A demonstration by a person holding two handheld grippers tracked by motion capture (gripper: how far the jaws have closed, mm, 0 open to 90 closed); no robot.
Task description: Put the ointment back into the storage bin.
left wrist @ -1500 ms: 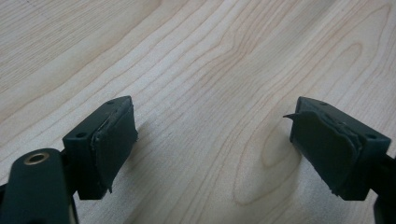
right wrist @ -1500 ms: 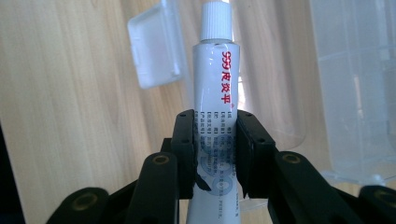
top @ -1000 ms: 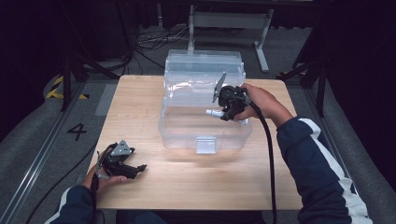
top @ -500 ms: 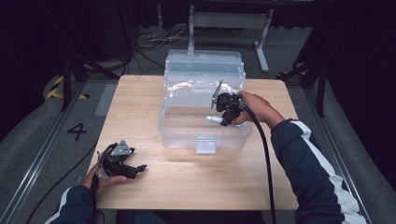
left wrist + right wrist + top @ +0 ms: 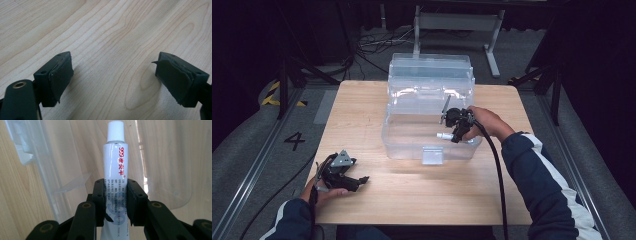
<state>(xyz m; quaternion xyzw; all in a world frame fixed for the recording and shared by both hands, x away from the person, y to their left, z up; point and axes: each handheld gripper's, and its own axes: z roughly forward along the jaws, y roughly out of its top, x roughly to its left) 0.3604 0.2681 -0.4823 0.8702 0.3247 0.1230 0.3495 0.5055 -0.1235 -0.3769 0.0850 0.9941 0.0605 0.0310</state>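
Note:
A white tube of ointment with a white cap and red lettering is clamped between the pads of my right gripper. In the high view that gripper reaches down into the clear plastic bin at its front right part, and the tube points left inside it. My left gripper rests on the wooden table near the front left corner. Its jaws stand wide apart over bare wood, with nothing between its pads.
The bin's clear lid stands up behind it at the table's far edge. A white latch sits on the bin's front wall. A black cable trails from the right gripper along the sleeve. Dark floor and stand legs surround the table.
My right gripper has come down into the bin with the tube, from above the rim to lower inside. The left gripper has stayed where it was.

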